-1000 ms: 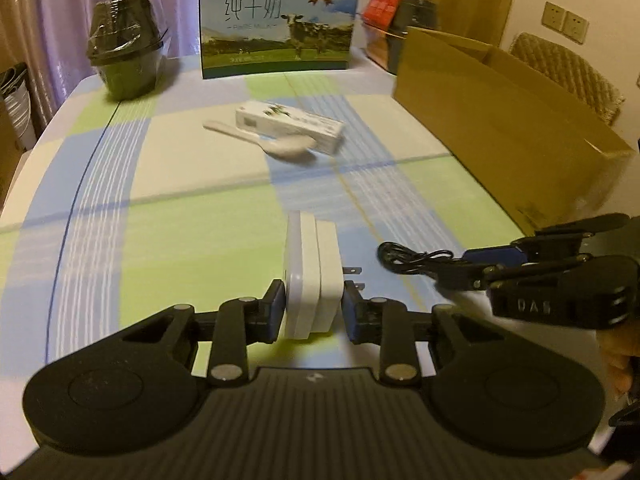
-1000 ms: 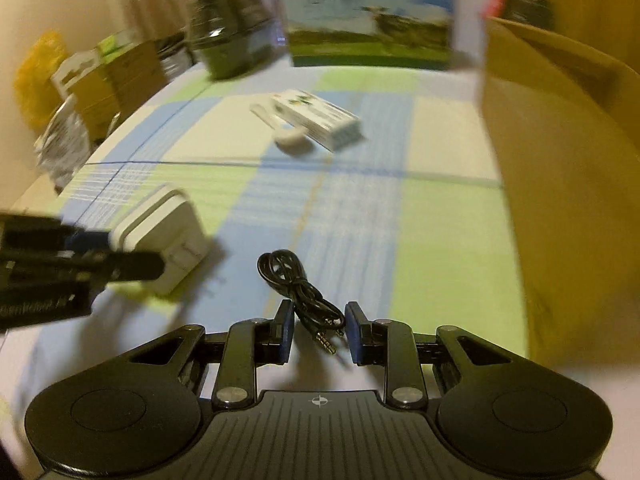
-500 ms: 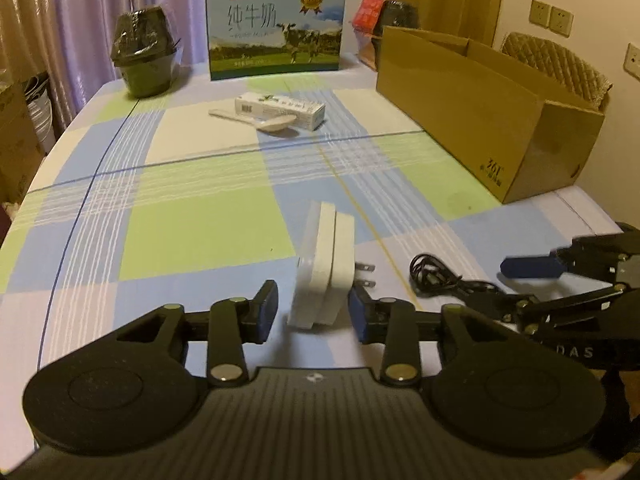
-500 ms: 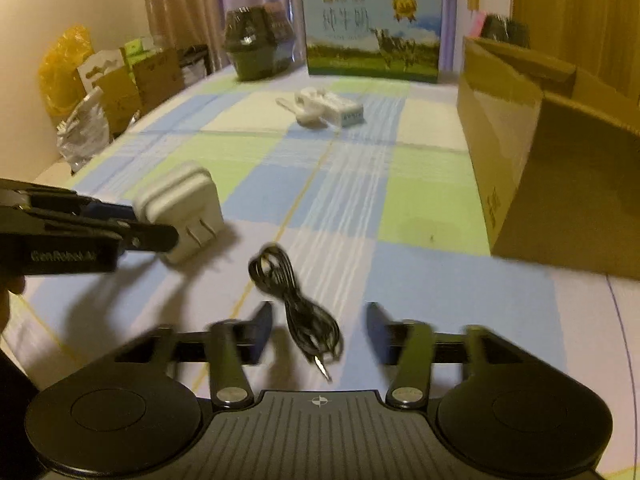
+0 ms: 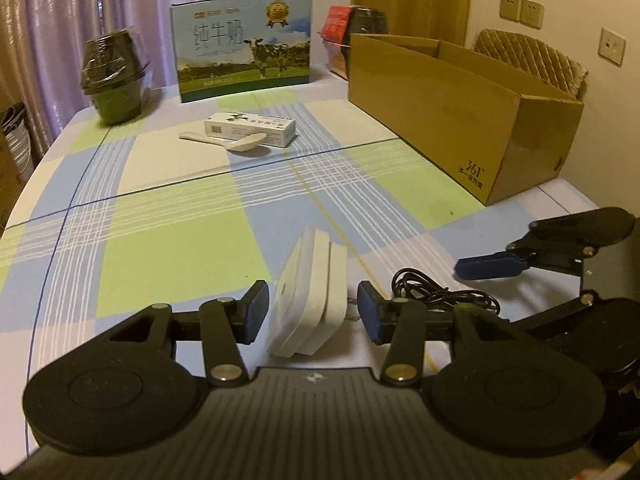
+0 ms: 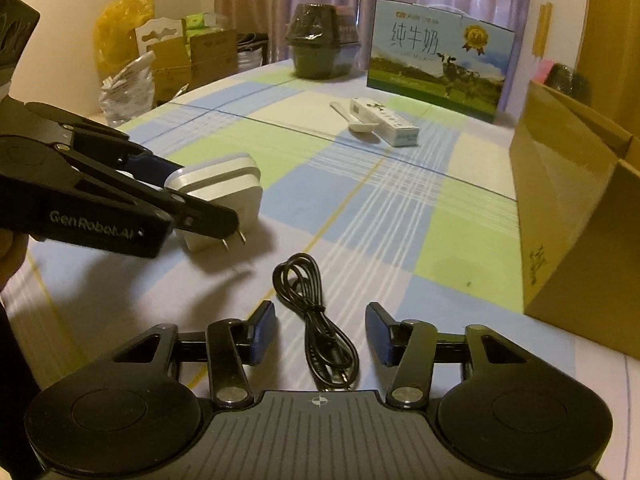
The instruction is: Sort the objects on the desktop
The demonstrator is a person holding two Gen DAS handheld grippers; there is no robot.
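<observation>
A: What colours are on the tablecloth (image 5: 168, 240)?
B: A plaid of pale green, light blue and cream blocks, crossed by thin white lines, dark blue lines and one yellow stripe.
A: And the near things?
B: The charger (image 5: 310, 298) is white; the cable (image 6: 316, 320) just right of it is black. Both grippers are black with blue pads (image 6: 262, 332).
A: Farther off?
B: A white spoon (image 5: 228, 142) against a white carton with green print (image 5: 250, 128). The milk box (image 5: 244, 46) shows a black-and-white cow on green grass under blue sky, with a gold seal. On the right, a plain brown cardboard box (image 5: 452, 120). Far left, a dark green bowl (image 5: 114, 76). Purple curtains (image 5: 80, 8) behind.
</observation>
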